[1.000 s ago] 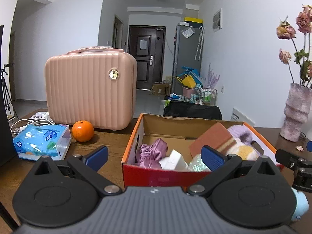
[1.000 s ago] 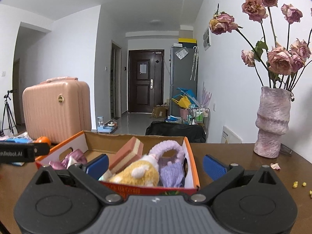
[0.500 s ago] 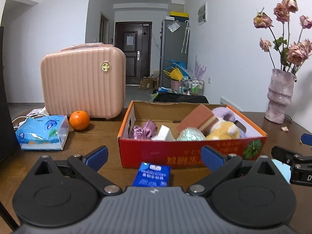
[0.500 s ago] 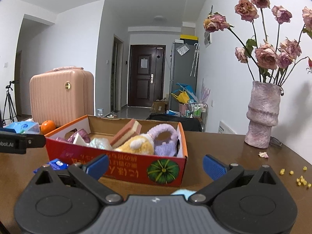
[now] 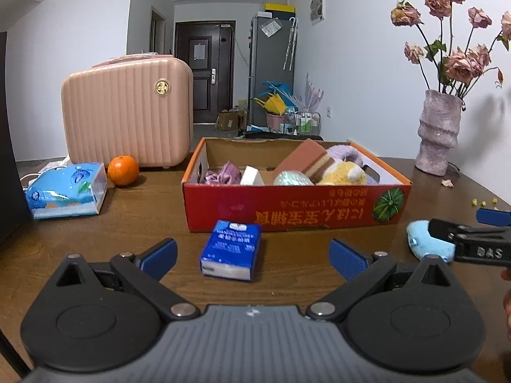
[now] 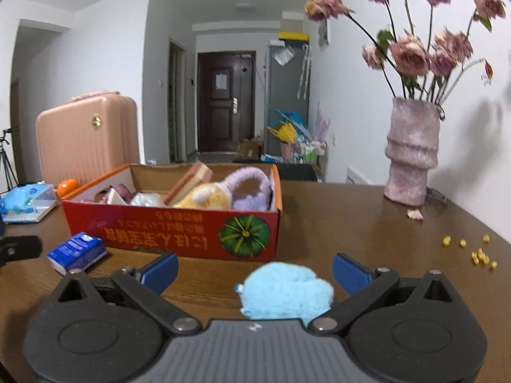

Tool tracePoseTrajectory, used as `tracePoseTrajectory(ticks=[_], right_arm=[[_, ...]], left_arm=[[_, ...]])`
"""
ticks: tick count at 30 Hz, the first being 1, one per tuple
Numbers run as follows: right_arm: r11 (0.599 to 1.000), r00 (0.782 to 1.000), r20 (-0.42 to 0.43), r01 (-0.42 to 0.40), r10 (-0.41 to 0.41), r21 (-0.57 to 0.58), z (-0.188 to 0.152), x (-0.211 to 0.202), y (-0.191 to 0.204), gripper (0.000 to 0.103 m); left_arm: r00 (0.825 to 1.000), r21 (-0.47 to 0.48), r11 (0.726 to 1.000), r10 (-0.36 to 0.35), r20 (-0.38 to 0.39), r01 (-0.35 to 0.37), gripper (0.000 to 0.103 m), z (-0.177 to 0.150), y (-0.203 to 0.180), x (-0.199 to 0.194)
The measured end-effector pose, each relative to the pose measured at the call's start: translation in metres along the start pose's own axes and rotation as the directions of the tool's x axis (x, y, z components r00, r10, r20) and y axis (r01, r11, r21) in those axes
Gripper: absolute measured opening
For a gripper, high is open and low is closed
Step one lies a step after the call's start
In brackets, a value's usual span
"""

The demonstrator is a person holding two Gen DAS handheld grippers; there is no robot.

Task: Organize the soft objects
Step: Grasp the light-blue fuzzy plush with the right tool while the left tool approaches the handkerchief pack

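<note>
A red cardboard box [image 5: 287, 212] [image 6: 166, 233] on the wooden table holds several soft things: a purple scrunchie [image 5: 222, 174], a brown sponge [image 5: 303, 159], a yellow plush [image 5: 343, 172] [image 6: 204, 196] and a lilac fluffy bag [image 6: 250, 188]. A blue tissue pack [image 5: 230, 249] [image 6: 77, 250] lies in front of the box, between the fingers of my open left gripper [image 5: 252, 257]. A light blue plush [image 6: 286, 292] [image 5: 428, 244] lies on the table between the fingers of my open right gripper [image 6: 255, 269], untouched by them.
A pink suitcase [image 5: 127, 111], an orange [image 5: 123, 166] and a blue tissue box [image 5: 65, 191] stand at the left. A pink vase [image 6: 410, 156] of dried roses stands at the right, with yellow crumbs [image 6: 476, 252] near it.
Both grippers have drawn back from the box and lowered. The blue tissue pack and the light blue plush have come into view in front of them.
</note>
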State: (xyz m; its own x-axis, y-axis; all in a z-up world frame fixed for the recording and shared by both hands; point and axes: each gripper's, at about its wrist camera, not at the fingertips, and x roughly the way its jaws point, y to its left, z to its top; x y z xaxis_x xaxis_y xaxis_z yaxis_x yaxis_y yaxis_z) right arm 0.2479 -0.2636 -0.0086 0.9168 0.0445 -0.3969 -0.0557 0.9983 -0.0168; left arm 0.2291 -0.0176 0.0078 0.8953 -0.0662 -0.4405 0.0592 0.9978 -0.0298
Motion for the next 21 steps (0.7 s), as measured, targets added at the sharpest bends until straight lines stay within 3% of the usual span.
tracePoseTrajectory(ticks=[10, 17, 21], right_arm=[[0.998, 0.988, -0.140, 0.062, -0.060, 0.009, -0.008, 0.036, -0.008, 0.103], [0.996, 0.977, -0.204, 0.072, -0.060, 0.053, -0.009, 0.058, -0.018, 0.103], [0.996, 0.970, -0.241, 0.060, -0.041, 0.073, -0.008, 0.071, -0.023, 0.094]], left_arm=[[0.999, 0.002, 1.000, -0.006, -0.034, 0.007, 0.103, -0.004, -0.001, 0.007], [0.999, 0.002, 1.000, -0.005, -0.040, 0.005, 0.103, -0.005, -0.001, 0.008], [0.999, 0.001, 1.000, -0.005, -0.040, 0.005, 0.103, -0.005, -0.001, 0.008]])
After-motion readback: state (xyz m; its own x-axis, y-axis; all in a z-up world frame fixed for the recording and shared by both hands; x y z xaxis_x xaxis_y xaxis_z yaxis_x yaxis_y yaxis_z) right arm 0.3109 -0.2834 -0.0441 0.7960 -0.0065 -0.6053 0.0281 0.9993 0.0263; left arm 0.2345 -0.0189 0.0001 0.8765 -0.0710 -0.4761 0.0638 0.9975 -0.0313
